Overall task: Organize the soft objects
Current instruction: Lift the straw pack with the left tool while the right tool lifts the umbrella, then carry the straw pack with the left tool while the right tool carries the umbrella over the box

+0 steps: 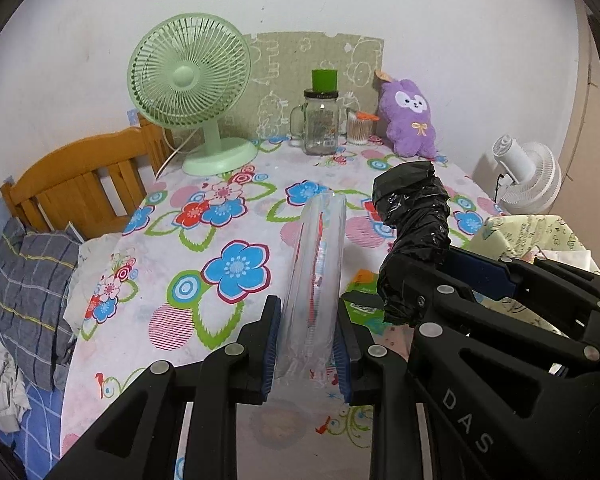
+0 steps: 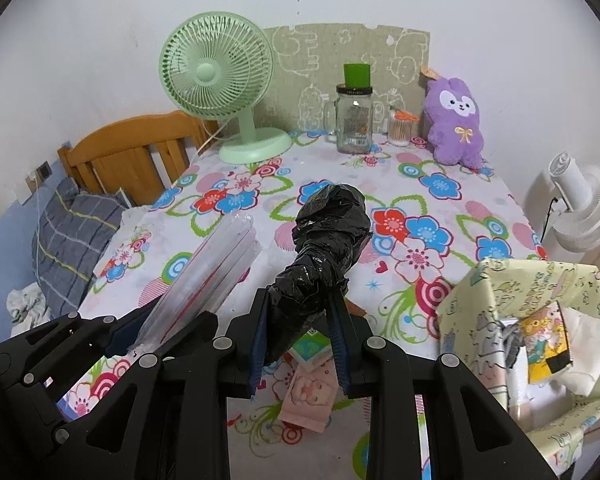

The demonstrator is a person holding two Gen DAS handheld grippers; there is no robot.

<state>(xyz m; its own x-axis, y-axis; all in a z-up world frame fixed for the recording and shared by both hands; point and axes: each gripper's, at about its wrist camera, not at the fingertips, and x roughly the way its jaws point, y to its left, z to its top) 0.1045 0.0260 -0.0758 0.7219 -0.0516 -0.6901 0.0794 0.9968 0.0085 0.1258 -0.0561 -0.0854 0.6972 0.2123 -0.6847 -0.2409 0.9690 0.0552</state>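
Note:
My left gripper (image 1: 308,340) is shut on a roll of clear plastic bags (image 1: 318,272) with red print, held above the flowered table (image 1: 220,240). My right gripper (image 2: 300,336) is shut on a black roll of plastic bags (image 2: 324,248), also held above the table. In the left wrist view the right gripper (image 1: 452,276) and black roll (image 1: 416,216) sit to the right; in the right wrist view the left gripper (image 2: 140,336) and clear roll (image 2: 212,276) sit to the left. A yellow-green fabric box (image 2: 540,320) stands at the right. A purple plush (image 2: 456,120) leans at the back.
A green fan (image 2: 220,80), a glass jar with a green cup on top (image 2: 354,116) and a cotton-swab tub (image 2: 400,126) stand at the back. Tissue packs (image 2: 308,392) lie under the right gripper. A white fan (image 2: 580,204) stands right; a wooden bed frame (image 2: 132,152) left.

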